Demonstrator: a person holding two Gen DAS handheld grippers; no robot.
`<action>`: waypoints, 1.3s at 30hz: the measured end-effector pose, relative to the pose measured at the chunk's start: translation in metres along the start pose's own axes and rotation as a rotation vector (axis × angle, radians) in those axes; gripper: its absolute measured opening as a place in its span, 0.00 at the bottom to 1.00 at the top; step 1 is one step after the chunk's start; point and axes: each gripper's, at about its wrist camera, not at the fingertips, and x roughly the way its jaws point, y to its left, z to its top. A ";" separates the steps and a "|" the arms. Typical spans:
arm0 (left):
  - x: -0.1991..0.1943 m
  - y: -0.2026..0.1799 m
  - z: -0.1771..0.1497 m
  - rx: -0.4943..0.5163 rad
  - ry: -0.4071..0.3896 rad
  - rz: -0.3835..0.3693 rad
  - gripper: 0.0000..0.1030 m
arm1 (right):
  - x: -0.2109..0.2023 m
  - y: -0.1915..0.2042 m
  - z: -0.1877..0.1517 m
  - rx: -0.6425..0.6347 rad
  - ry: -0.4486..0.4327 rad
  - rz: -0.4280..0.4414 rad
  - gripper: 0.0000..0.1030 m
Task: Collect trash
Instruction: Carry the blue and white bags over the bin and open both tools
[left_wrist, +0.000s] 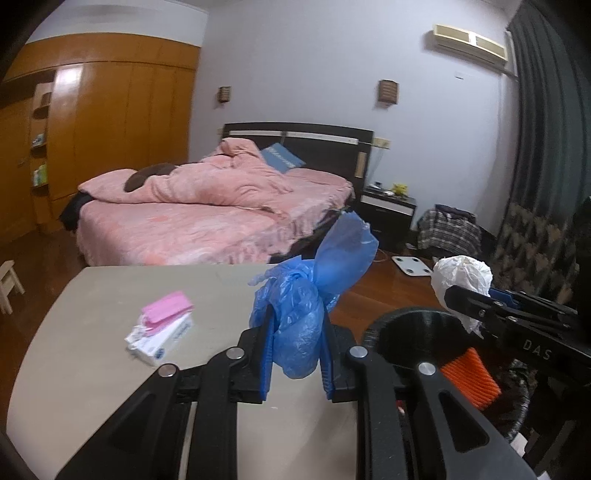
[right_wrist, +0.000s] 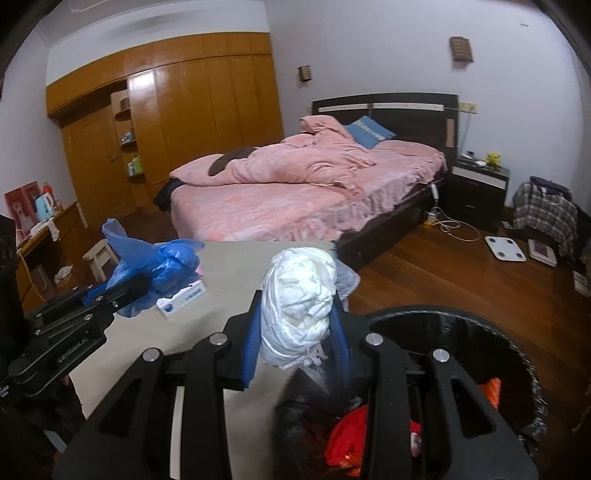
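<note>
Left wrist view, left to right. Upper left we see the wooden wardrobe (left_wrist: 122, 110); right of it, mid-frame, the bed (left_wrist: 207, 218) under pink bedding. The pale counter (left_wrist: 92, 325) fills the lower left, and on it lie a pink packet (left_wrist: 168, 304) atop a white box (left_wrist: 162, 338). At lower centre the left hand-held gripper (left_wrist: 297, 332) pinches a crumpled blue plastic bag (left_wrist: 295, 317) between its blue pads, the bag's loose end sticking up toward the bed. Right of it stands a black trash bin (left_wrist: 417, 336) beside the counter's edge, something orange (left_wrist: 471, 378) inside. At the right edge the right hand-held gripper (left_wrist: 463, 295) reaches in over the bin, clamping a white crumpled wad (left_wrist: 461, 275).

Right wrist view, left to right. At the left edge the left hand-held gripper (right_wrist: 136, 288) holds the blue plastic bag (right_wrist: 159, 266) above the counter (right_wrist: 229, 280), near the white box (right_wrist: 181, 297). At centre the right hand-held gripper (right_wrist: 297, 325) is pressed onto the white crumpled wad (right_wrist: 299, 302), which stands upright between its pads. Lower right, the black trash bin (right_wrist: 480, 332) opens below, holding red and orange scraps (right_wrist: 351, 435). Beyond it, the wooden floor (right_wrist: 424, 273) and a white scale (right_wrist: 505, 248).
</note>
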 end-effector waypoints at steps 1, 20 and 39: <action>0.001 -0.006 0.000 0.005 0.002 -0.010 0.20 | -0.002 -0.004 -0.002 0.004 -0.001 -0.008 0.32; 0.035 -0.106 -0.010 0.102 0.053 -0.219 0.20 | -0.029 -0.086 -0.032 0.094 0.002 -0.181 0.32; 0.067 -0.139 -0.022 0.138 0.119 -0.316 0.48 | -0.033 -0.131 -0.050 0.157 0.014 -0.286 0.51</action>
